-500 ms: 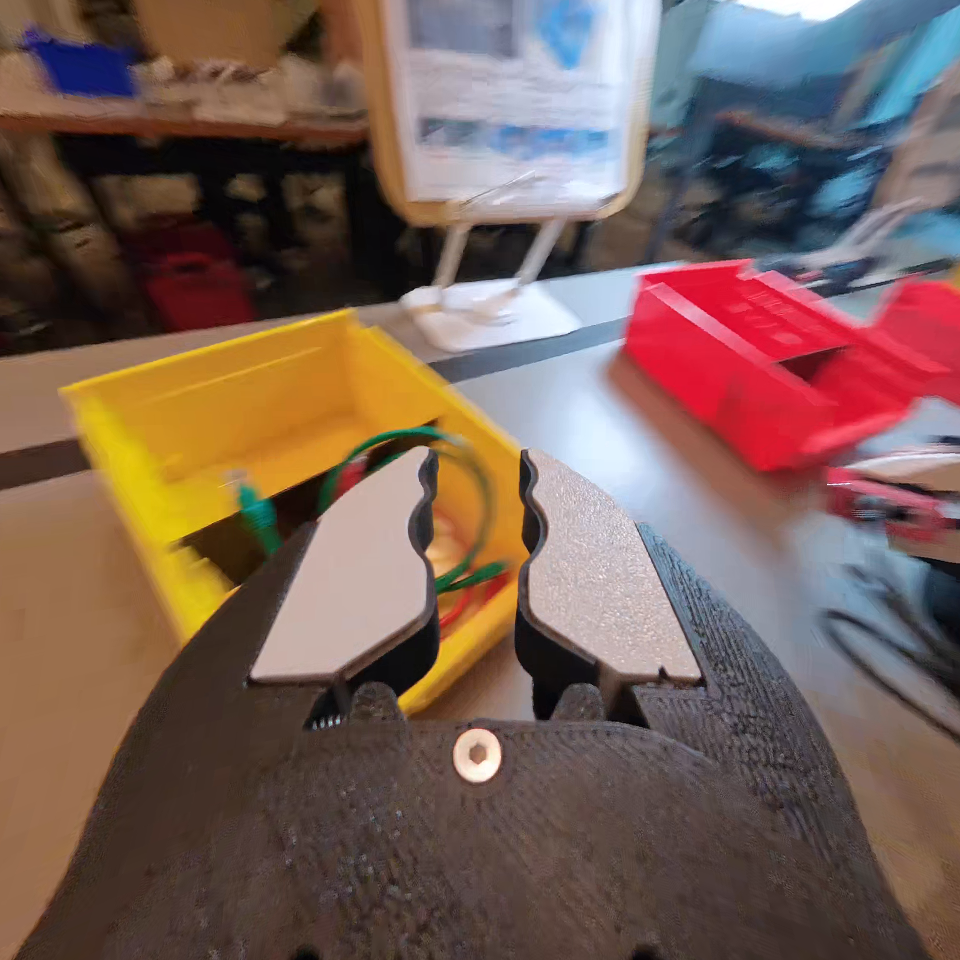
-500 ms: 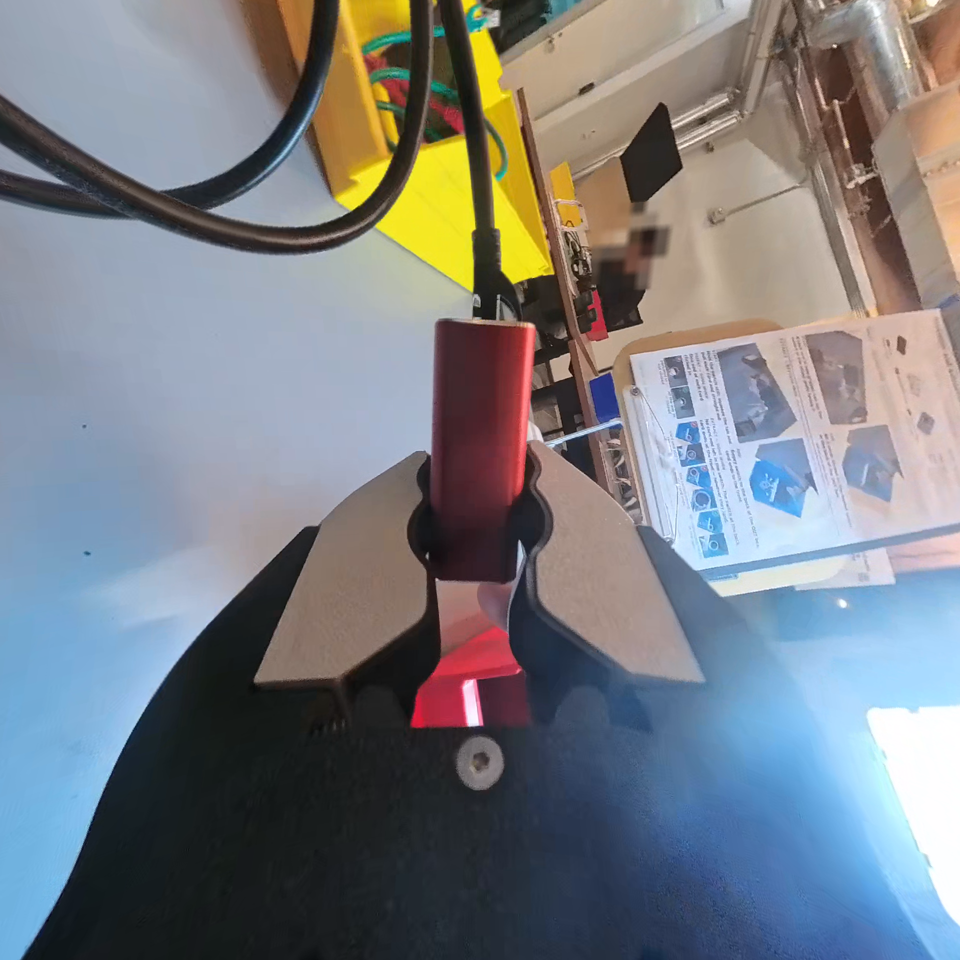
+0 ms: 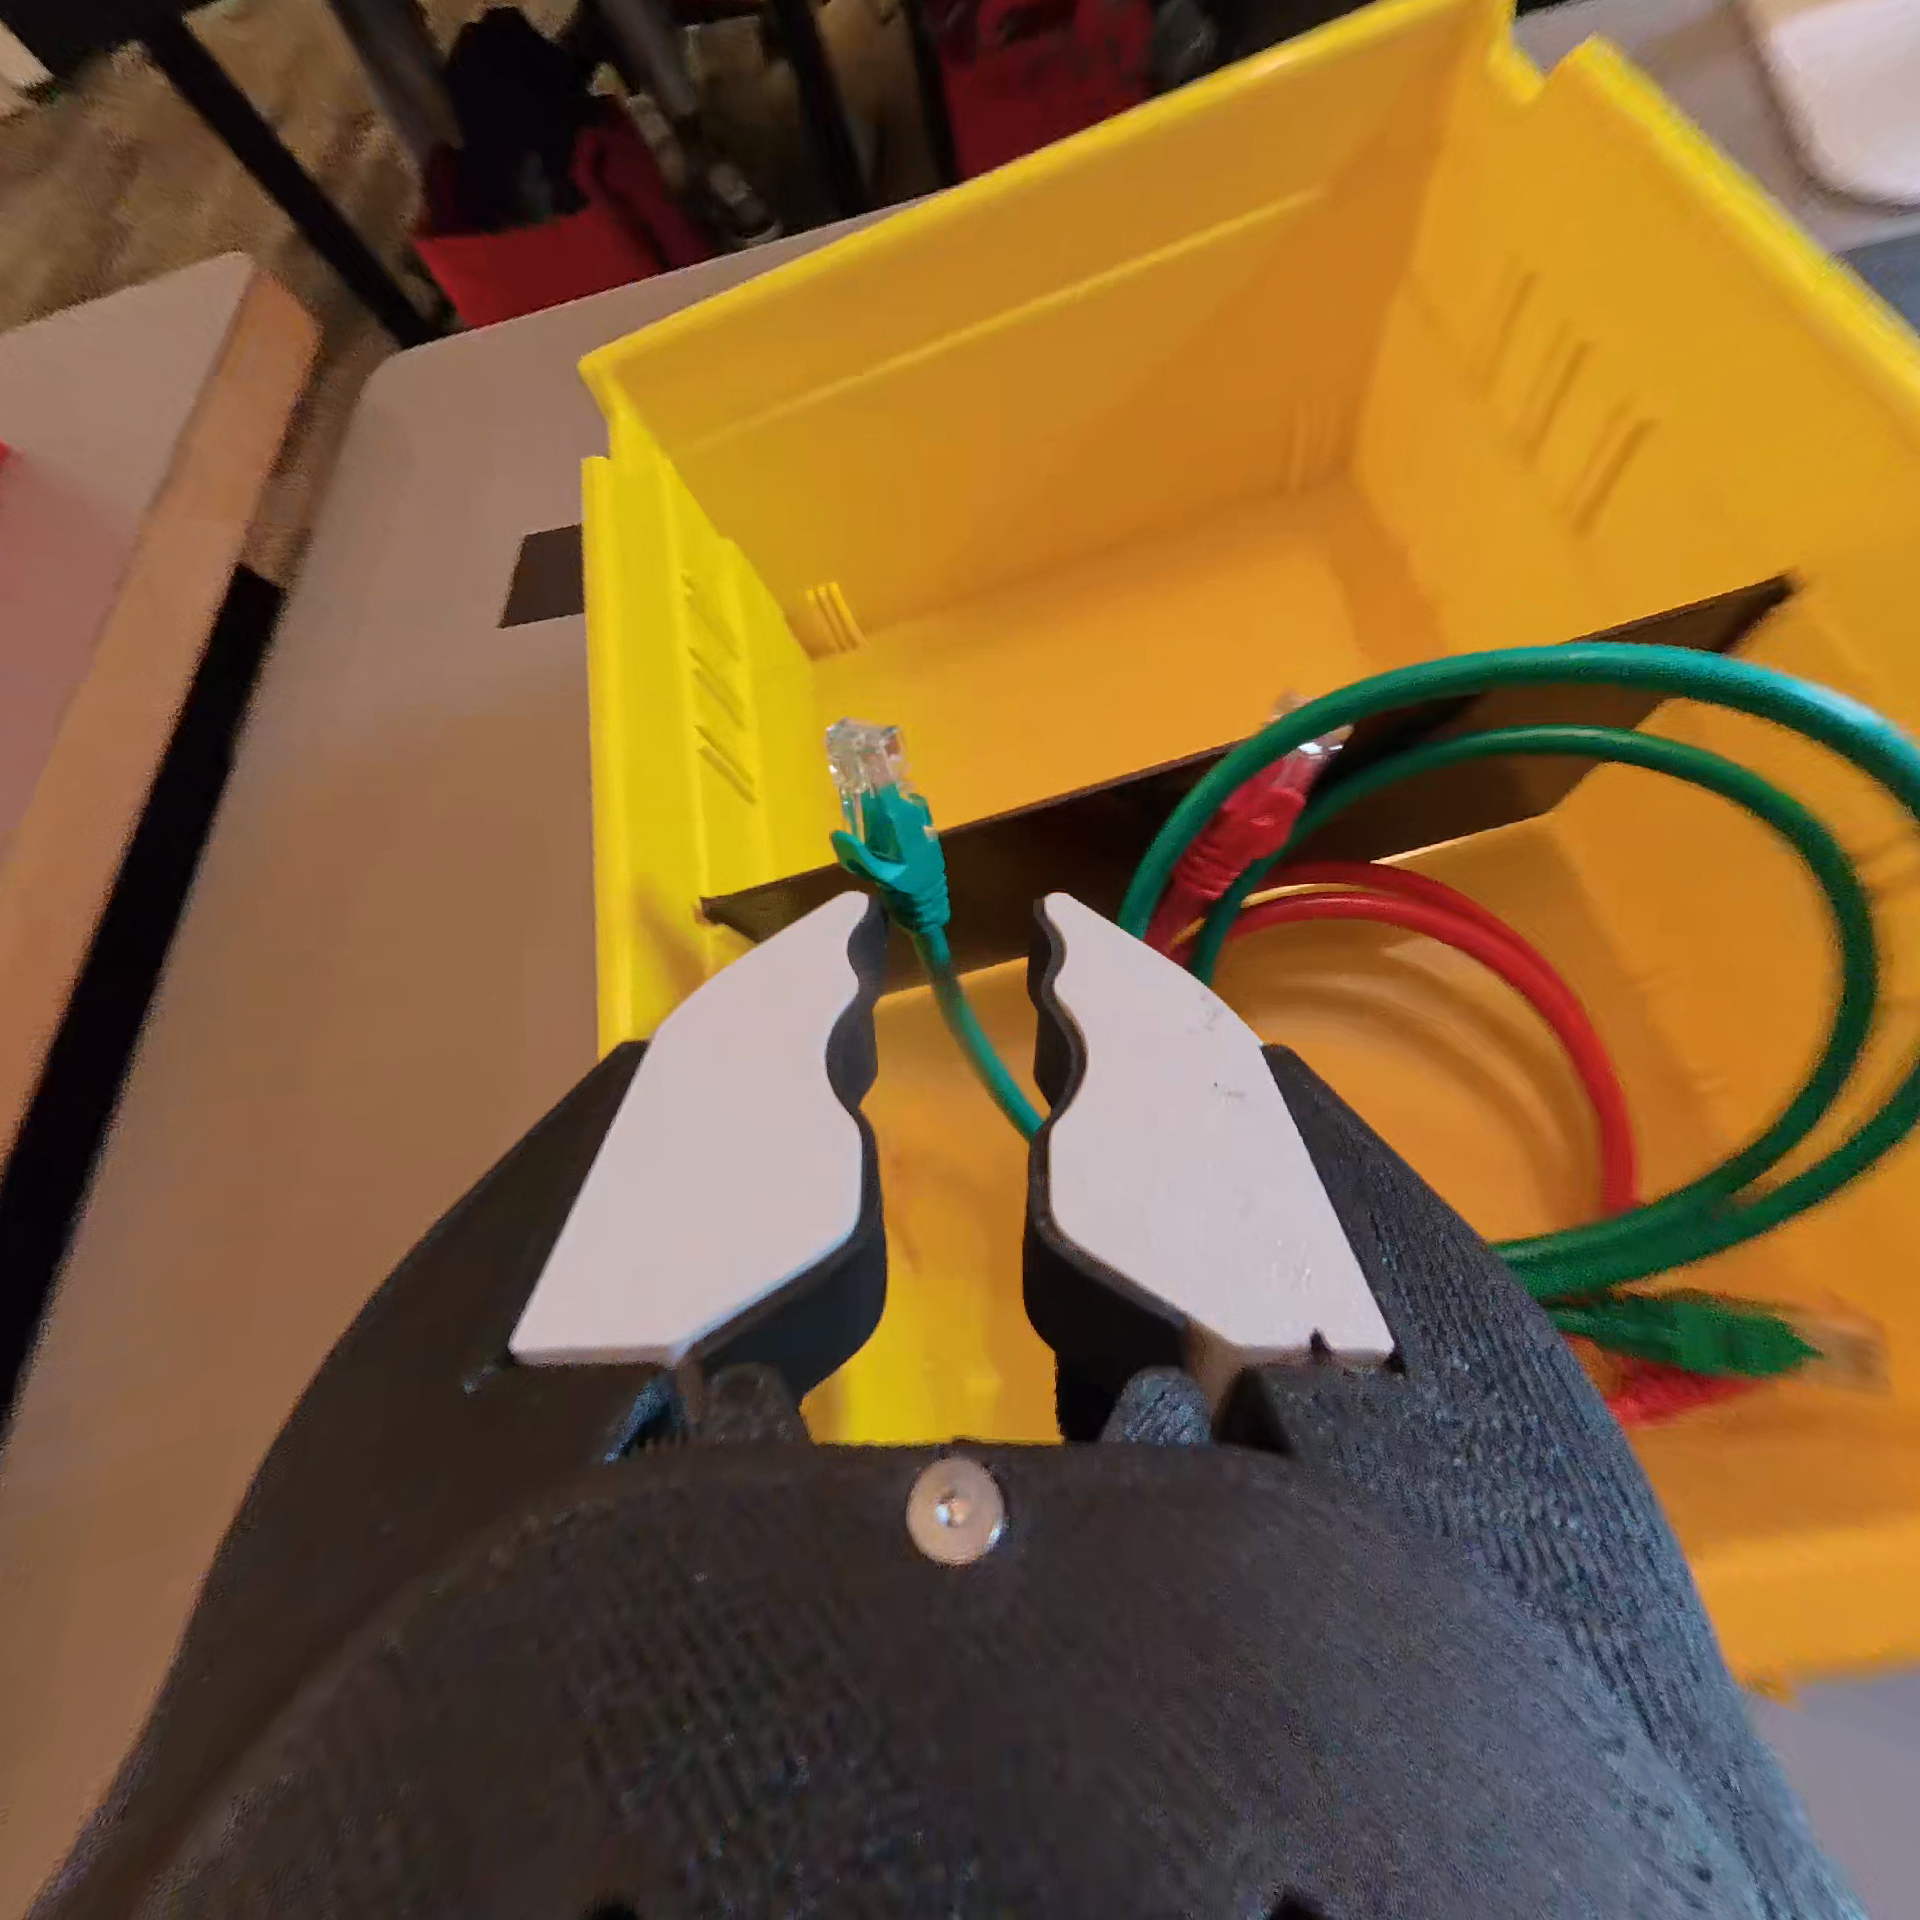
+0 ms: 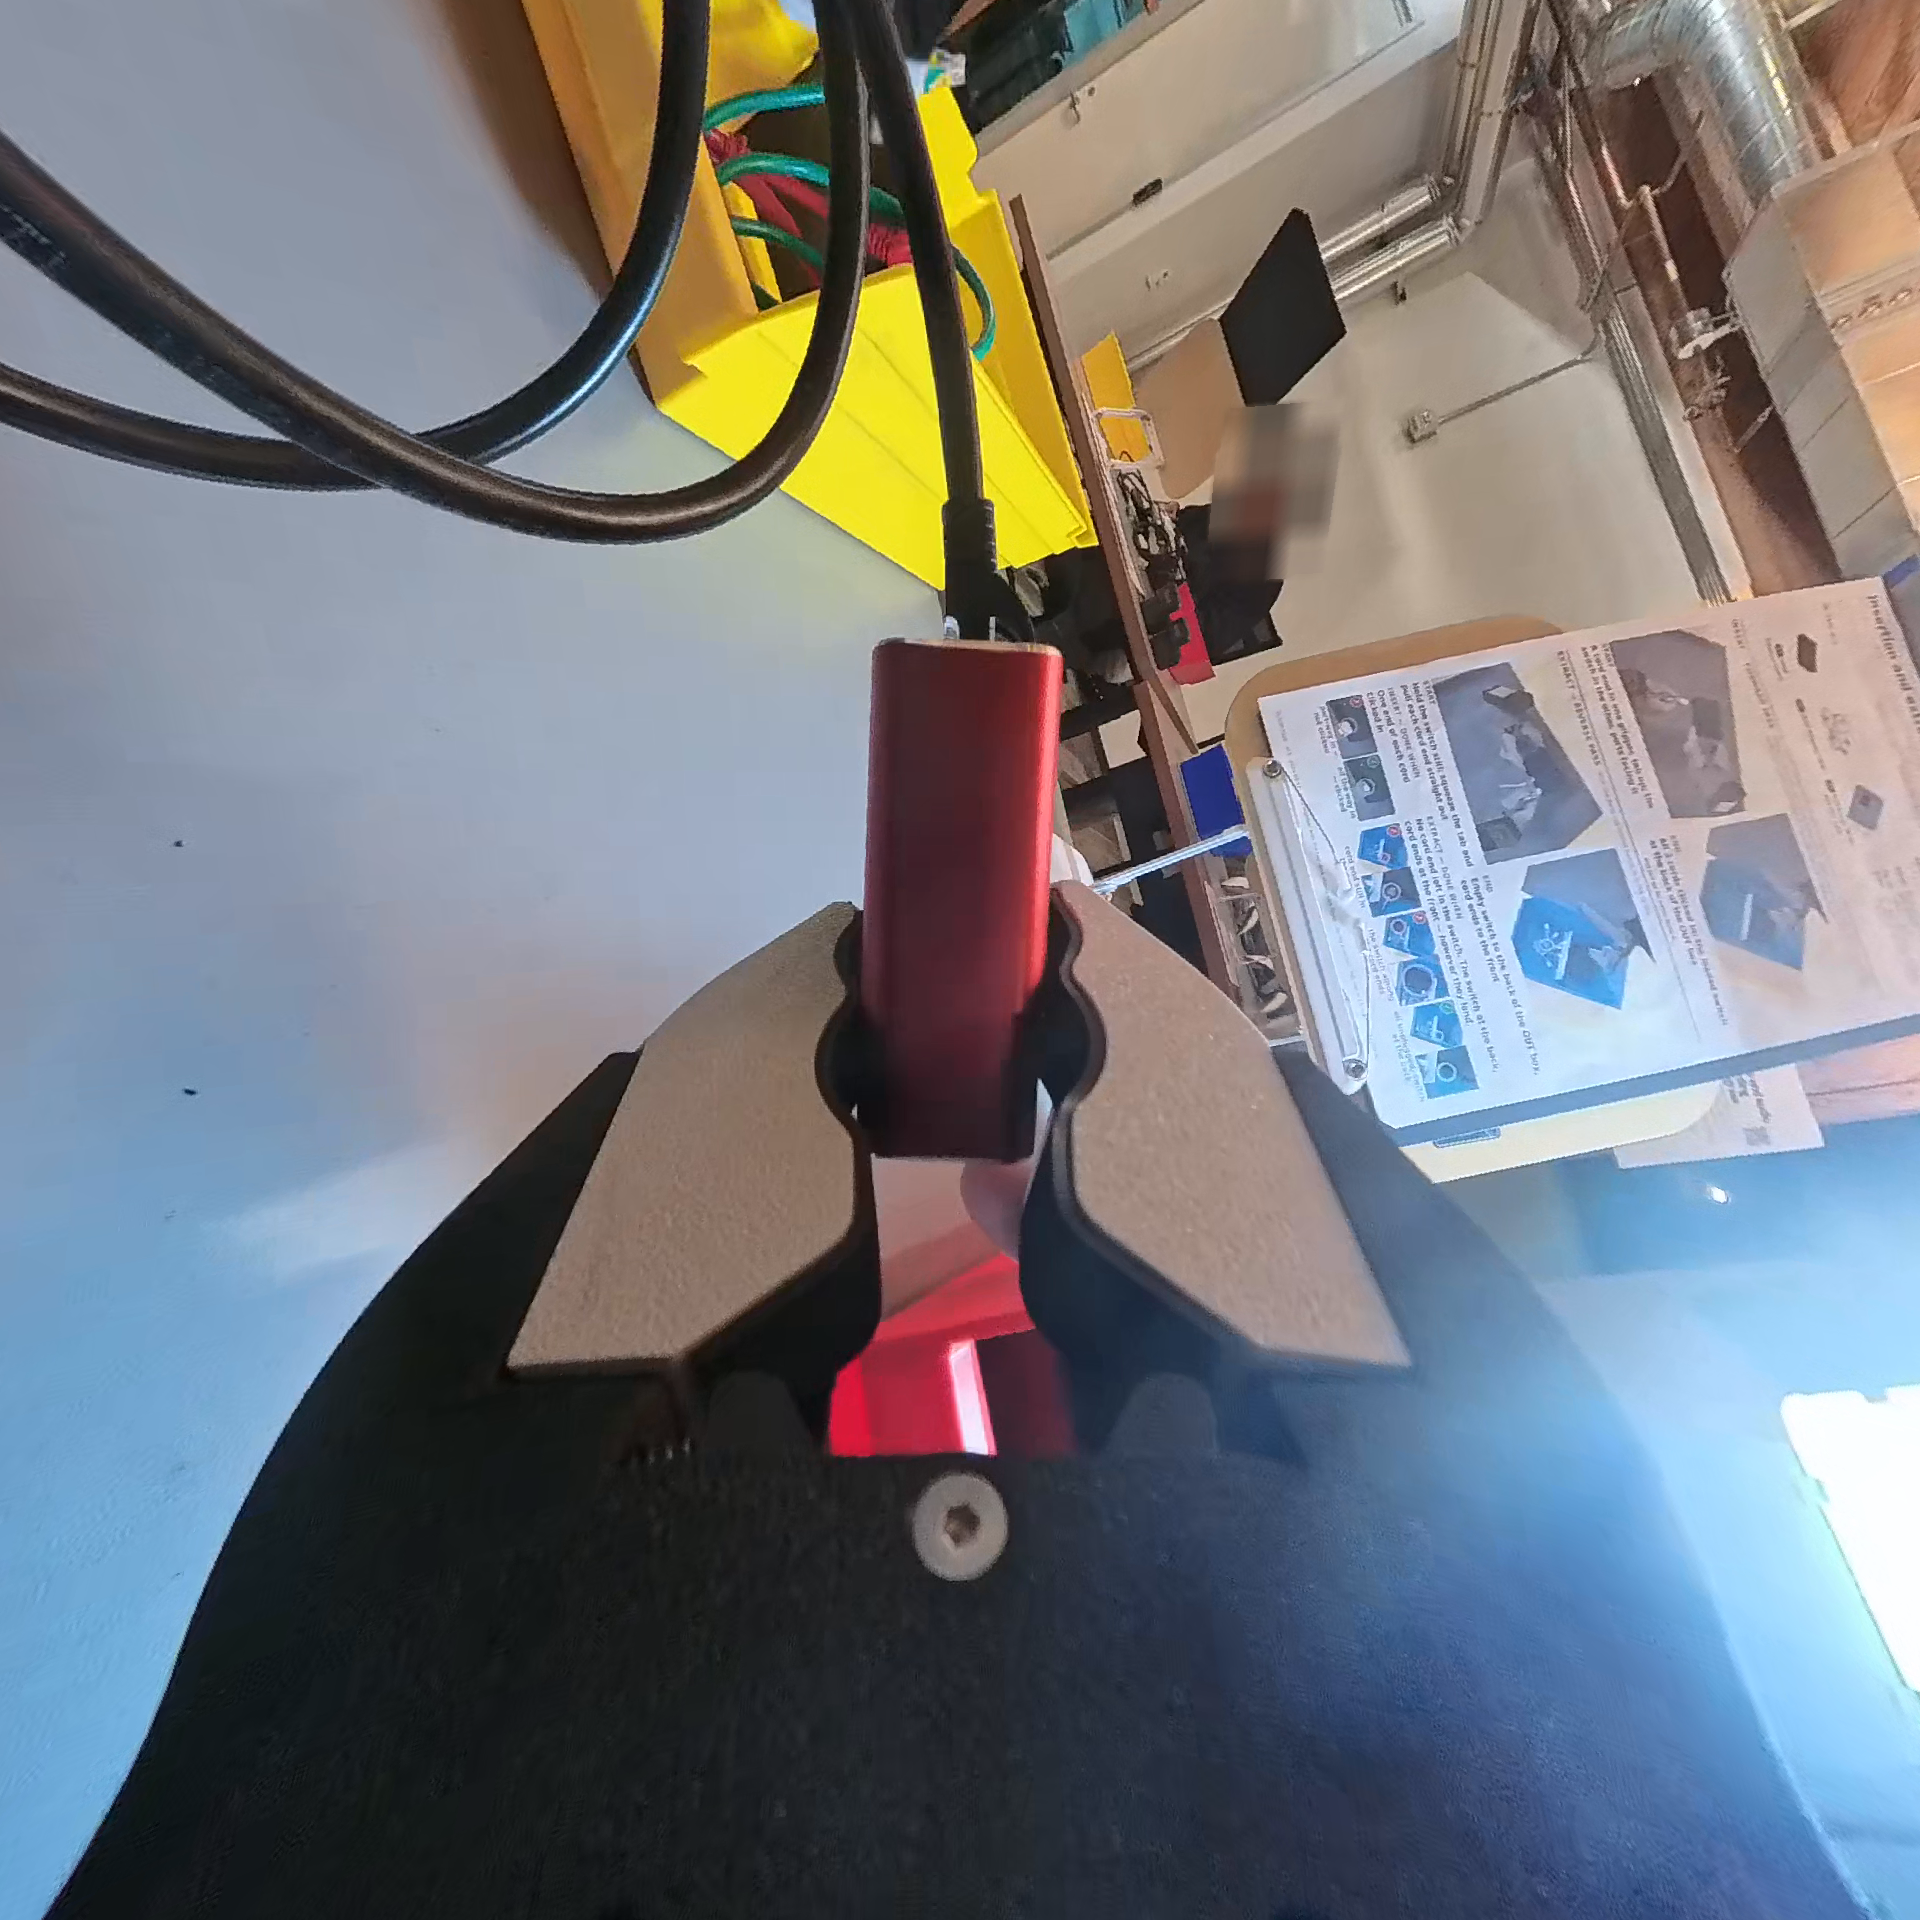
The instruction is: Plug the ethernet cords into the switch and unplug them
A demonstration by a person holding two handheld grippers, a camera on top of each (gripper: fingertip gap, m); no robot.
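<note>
My left gripper (image 3: 954,909) is open over the front of the yellow bin (image 3: 1091,343). A green ethernet cord (image 3: 1766,883) lies coiled in the bin; one plug end (image 3: 888,821) stands up just past my fingertips, and its cord runs between the jaws, untouched by them. A red ethernet cord (image 3: 1507,966) is coiled with it. My right gripper (image 4: 956,925) is shut on the red switch (image 4: 961,883), held edge-on above the grey table (image 4: 312,831). A black cable (image 4: 966,447) is plugged into the switch's far end.
A black divider (image 3: 1351,769) crosses the bin. The bin also shows in the right wrist view (image 4: 883,395). A printed instruction sheet on a stand (image 4: 1621,852) is at the right. Black cable loops (image 4: 364,436) hang over the table. A red bin (image 4: 914,1392) shows behind the right jaws. Left tips to right tips: about 40 cm.
My left gripper has moved forward and down over the yellow bin, bringing the green plug between its fingertips. The right gripper still holds the switch, almost unmoved.
</note>
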